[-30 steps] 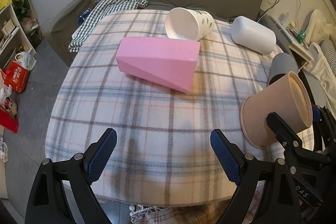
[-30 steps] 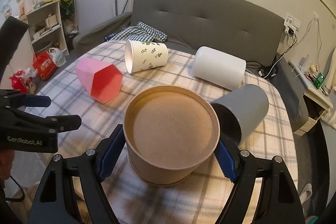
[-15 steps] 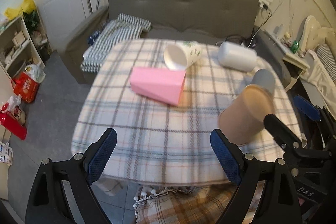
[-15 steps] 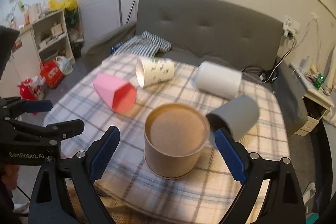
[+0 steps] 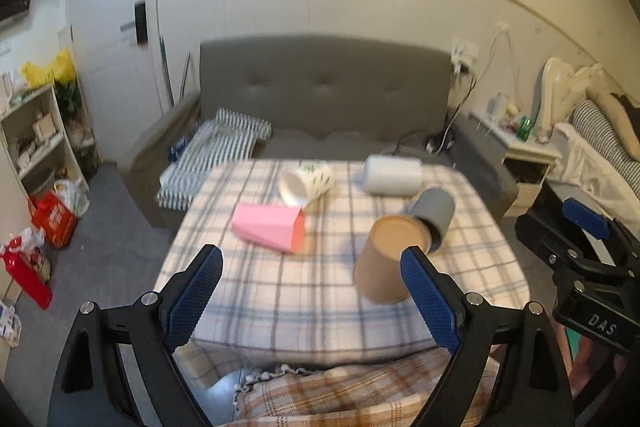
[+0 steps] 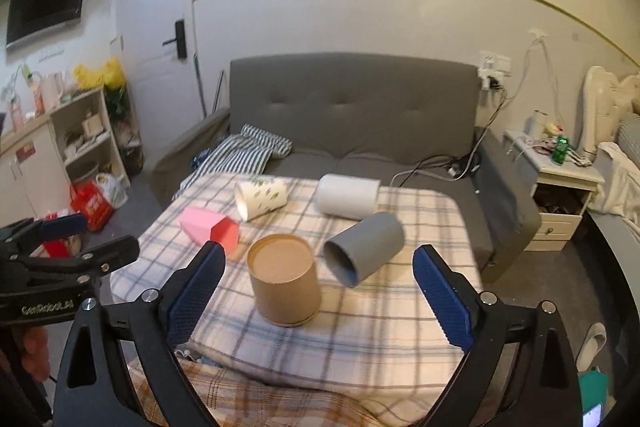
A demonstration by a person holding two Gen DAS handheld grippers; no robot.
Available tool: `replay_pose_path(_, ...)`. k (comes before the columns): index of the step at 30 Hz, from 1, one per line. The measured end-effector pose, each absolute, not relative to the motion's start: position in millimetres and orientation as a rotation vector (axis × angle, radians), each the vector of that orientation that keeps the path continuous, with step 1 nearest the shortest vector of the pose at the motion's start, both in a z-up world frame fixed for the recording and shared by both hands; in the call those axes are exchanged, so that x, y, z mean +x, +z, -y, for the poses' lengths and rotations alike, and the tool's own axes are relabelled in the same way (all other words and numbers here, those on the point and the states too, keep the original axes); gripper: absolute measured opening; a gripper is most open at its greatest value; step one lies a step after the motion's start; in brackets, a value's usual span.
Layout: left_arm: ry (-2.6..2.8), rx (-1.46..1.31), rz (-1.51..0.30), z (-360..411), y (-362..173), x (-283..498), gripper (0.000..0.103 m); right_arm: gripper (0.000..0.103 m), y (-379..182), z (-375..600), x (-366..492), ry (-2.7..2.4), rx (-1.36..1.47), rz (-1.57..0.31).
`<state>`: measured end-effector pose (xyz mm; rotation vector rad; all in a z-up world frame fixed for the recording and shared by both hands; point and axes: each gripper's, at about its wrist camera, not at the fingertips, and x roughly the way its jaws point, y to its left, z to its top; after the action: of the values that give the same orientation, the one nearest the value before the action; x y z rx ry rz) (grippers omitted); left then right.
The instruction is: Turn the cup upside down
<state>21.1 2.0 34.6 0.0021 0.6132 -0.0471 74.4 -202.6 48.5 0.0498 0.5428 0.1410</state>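
Brown paper cup (image 6: pixel 285 279) stands base-up on table (image 6: pixel 400 311), ahead between right gripper (image 6: pixel 318 293) fingers, untouched. Both grippers' fingers wide, empty. Judged light, thin-walled, crushable: grip mid-wall gently.

Left tongs (image 5: pixel 312 291) spread wide, empty. Right tongs (image 6: pixel 318 291) spread wide, empty, level alongside left.

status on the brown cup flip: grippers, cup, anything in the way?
Left gripper open, empty. Right gripper open, empty, clear of the brown cup. Cup stands upside down on the table. Grey cup lies close beside it; contact unclear.
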Motion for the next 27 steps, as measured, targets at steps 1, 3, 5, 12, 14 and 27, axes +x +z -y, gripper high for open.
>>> replay_pose_path(1, -0.038, 0.008, -0.581, 0.4, 37.1, 15.0, 0.095, 0.097, 51.0, 206.1, 70.1, 0.134, 0.06, -0.532)
replay_pose_path(3, -0.024, 0.002, -0.55, 2.4, 38.3, 8.3, 0.101, 0.103, 53.0, 212.3, 60.8, 0.121, 0.082, -0.511)
replay_pose_path(5, -0.018, -0.011, -0.528, 2.9, 36.8, 3.3, 0.101, 0.103, 51.6, 217.8, 52.9, 0.115, 0.099, -0.501)
replay_pose_path(12, -0.008, 0.046, -0.506, 9.6, 23.8, -4.3, 0.102, 0.103, 34.6, 221.4, 46.8, 0.098, 0.074, -0.548)
replay_pose_path(14, -0.004, 0.038, -0.512, 8.8, 19.4, -5.6, 0.102, 0.103, 29.6, 221.9, 47.9, 0.097, 0.071, -0.564)
replay_pose_path(27, 0.009, 0.041, -0.544, 7.0, 8.6, -7.6, 0.102, 0.103, 15.5, 221.4, 48.2, 0.1, 0.062, -0.601)
